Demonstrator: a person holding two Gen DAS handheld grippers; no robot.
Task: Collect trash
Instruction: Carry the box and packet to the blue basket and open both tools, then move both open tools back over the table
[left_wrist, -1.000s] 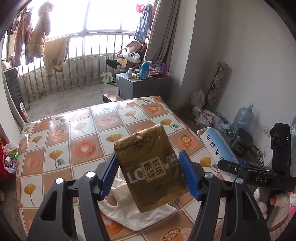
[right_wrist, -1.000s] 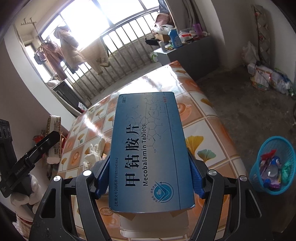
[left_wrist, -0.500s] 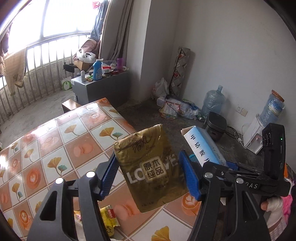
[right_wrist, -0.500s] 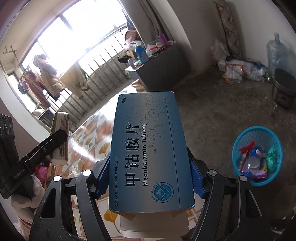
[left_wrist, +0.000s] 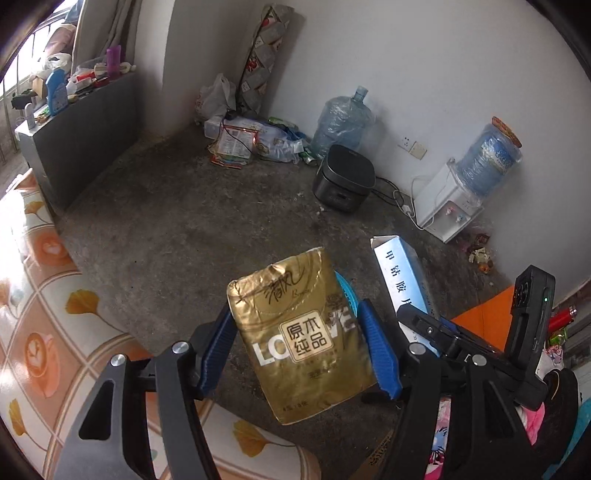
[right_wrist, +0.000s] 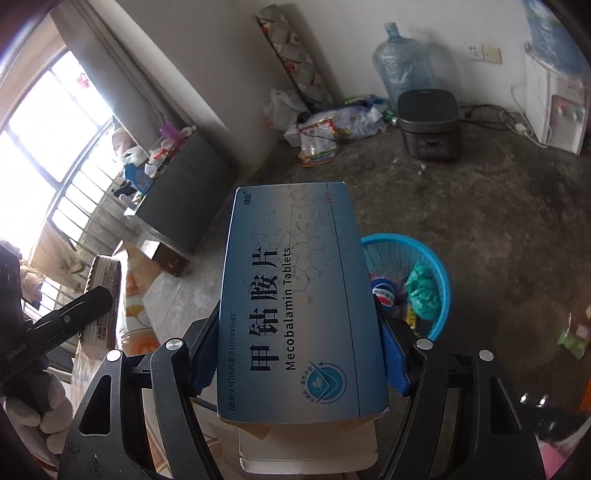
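Blue plastic mesh marks our target: the waste basket (right_wrist: 424, 258) stands on the concrete floor (right_wrist: 498, 221), already holding a crushed Pepsi can (right_wrist: 382, 295) and a green bag (right_wrist: 423, 291); in the right wrist view it sits just past the right gripper (right_wrist: 299, 350), partly hidden by what that gripper carries. We hold the medicine carton (right_wrist: 295, 295) there, both blue pads pressed on its long sides; its bottom flap hangs open, so we judge that anything left inside could drop out short of the basket. The left gripper (left_wrist: 295, 354) is clamped on a gold tissue pack (left_wrist: 299, 332); the pack is soft and dented (a squeezed pack can slide free), and from the left wrist view only a sliver of basket rim shows behind it, so a blind release could land on the floor. Both loads converge on one small opening; we judge a collision between the two tools possible.

Readable writing, largest first: "甲钴胺片" and "Mecobalamin Tablets" on the carton, with "国药准字H20041642" along its edge; "LO…VE", "原木纯品" and a cursive "清风" on the pack.
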